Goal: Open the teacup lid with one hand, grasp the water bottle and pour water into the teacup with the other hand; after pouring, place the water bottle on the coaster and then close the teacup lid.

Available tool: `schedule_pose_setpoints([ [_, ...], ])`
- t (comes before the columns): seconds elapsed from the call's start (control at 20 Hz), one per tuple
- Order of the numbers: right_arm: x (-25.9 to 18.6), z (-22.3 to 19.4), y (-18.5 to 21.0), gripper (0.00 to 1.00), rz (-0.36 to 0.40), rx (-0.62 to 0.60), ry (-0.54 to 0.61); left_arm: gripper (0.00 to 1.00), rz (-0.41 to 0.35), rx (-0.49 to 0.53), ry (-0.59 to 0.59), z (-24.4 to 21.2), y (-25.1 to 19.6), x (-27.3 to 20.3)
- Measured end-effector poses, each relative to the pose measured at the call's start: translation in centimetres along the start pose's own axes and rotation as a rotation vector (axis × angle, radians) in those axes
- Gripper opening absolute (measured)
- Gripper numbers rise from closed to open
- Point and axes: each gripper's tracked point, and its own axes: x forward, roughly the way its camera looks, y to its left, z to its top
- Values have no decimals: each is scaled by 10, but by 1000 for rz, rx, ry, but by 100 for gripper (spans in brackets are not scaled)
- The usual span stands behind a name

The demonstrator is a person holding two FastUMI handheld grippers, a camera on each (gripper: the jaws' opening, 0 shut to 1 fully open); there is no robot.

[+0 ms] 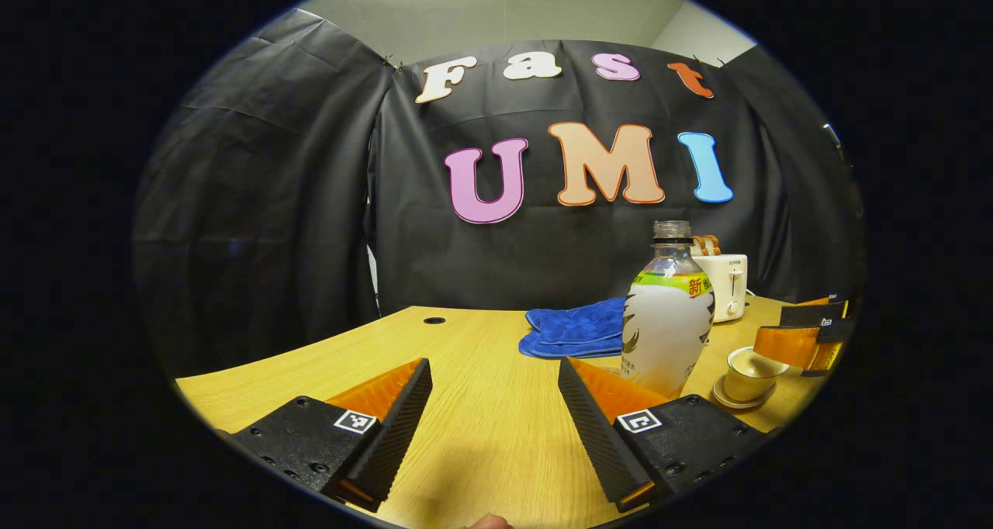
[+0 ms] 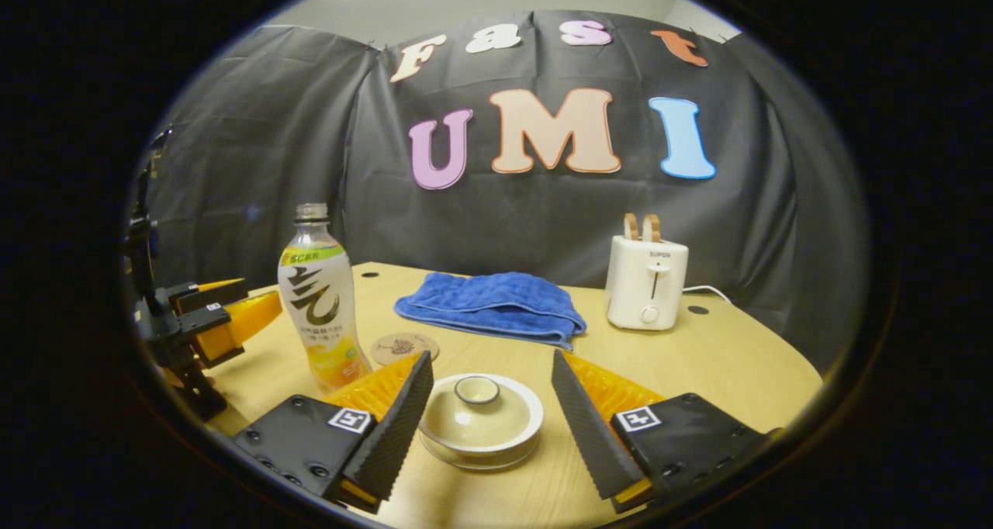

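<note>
A clear water bottle (image 1: 667, 319) with no cap and a pale label stands upright on the wooden table (image 1: 473, 374), just right of my open left gripper (image 1: 495, 393). The bottle (image 2: 320, 300) also shows at the left in the right gripper view, with a round cork coaster (image 2: 404, 348) beside it. A cream lidded teacup (image 2: 481, 419) on a saucer sits between the spread fingers of my open right gripper (image 2: 491, 385), its lid on. The teacup (image 1: 749, 375) and the right gripper (image 1: 807, 335) appear at the far right in the left gripper view. The left gripper (image 2: 225, 312) is left of the bottle.
A folded blue towel (image 2: 493, 305) lies behind the teacup, mid-table. A white toaster (image 2: 645, 282) with bread slices stands at the back right, its cord trailing right. The table's curved edge runs close below both grippers.
</note>
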Motion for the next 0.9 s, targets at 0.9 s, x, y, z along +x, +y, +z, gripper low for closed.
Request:
schedule_pose_setpoints([
  [0.9, 7, -17, 17, 63, 28, -85, 52, 96, 0, -1, 1, 0, 0, 0],
])
